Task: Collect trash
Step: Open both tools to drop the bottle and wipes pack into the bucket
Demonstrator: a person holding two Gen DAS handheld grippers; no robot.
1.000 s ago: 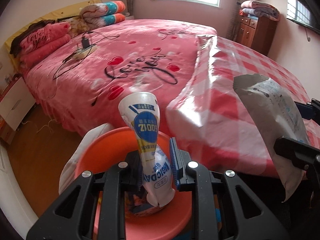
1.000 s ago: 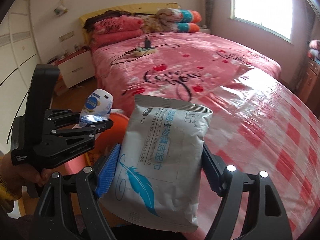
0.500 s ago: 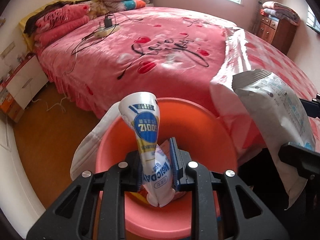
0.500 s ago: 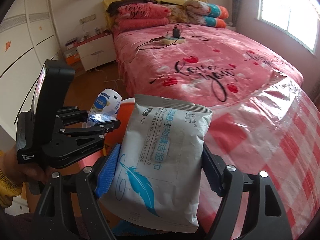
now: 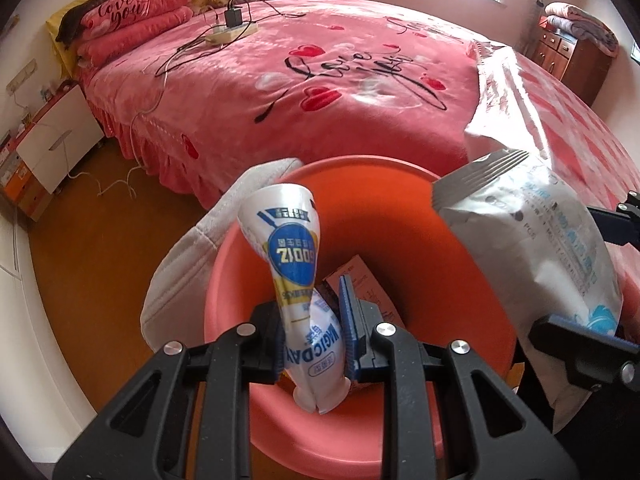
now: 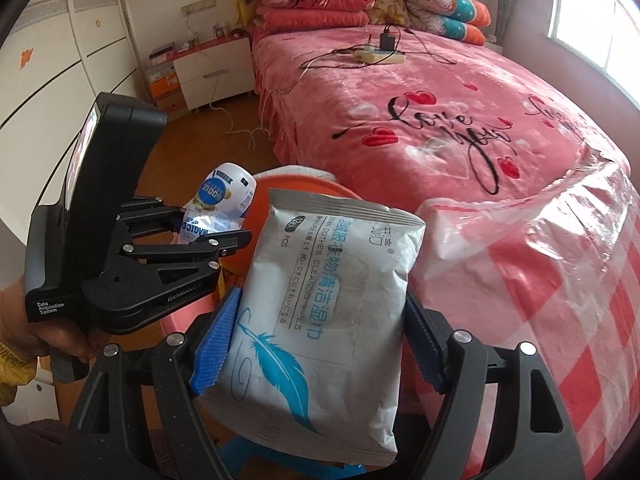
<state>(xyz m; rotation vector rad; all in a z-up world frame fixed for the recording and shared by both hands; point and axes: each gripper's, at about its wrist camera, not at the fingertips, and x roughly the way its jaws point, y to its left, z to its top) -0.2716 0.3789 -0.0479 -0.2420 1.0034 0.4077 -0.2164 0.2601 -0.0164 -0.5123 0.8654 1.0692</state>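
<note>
My left gripper [image 5: 312, 334] is shut on a white and blue plastic pouch [image 5: 294, 264] and holds it upright over the orange basin [image 5: 400, 216]. It also shows in the right wrist view [image 6: 208, 236] with the pouch [image 6: 224, 200]. My right gripper [image 6: 316, 336] is shut on a grey wet-wipes pack [image 6: 324, 312] with a blue feather print, beside the basin's rim [image 6: 304, 184]. The pack [image 5: 532, 248] hangs at the basin's right edge in the left wrist view. A pink carton [image 5: 360, 280] lies inside the basin.
A pink bed [image 5: 320, 80] with a power strip and cables [image 5: 230, 34] lies behind the basin. A checked plastic cloth [image 6: 560, 280] covers a table on the right. A white cloth [image 5: 192, 256] hangs on the basin's left rim. A white nightstand [image 6: 212, 72] stands by the wall.
Both grippers moved left and forward with their loads. The orange basin now lies more fully under the left gripper, and the wipes pack has come closer to its rim.
</note>
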